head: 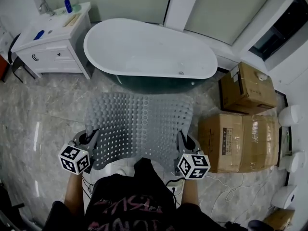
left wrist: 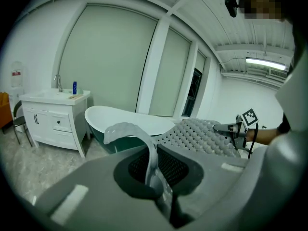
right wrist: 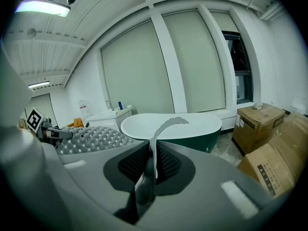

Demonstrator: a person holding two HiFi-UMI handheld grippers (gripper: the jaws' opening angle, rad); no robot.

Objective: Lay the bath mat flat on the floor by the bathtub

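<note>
A grey bath mat (head: pixel 138 125) with rows of round nubs and holes hangs spread out above the floor, just in front of the white bathtub (head: pixel 149 49). My left gripper (head: pixel 89 139) is shut on the mat's near left corner, and a flap of the mat (left wrist: pixel 144 150) curls up between its jaws. My right gripper (head: pixel 185 142) is shut on the near right corner, where a strip of the mat (right wrist: pixel 153 153) stands up between its jaws. The far edge of the mat droops toward the tub's dark green side.
A white vanity cabinet (head: pixel 52 44) stands left of the tub. Cardboard boxes (head: pixel 239 136) sit on the marble floor to the right, with white round objects (head: pixel 290 115) beyond them. A cable (head: pixel 226 186) trails on the floor near my right side.
</note>
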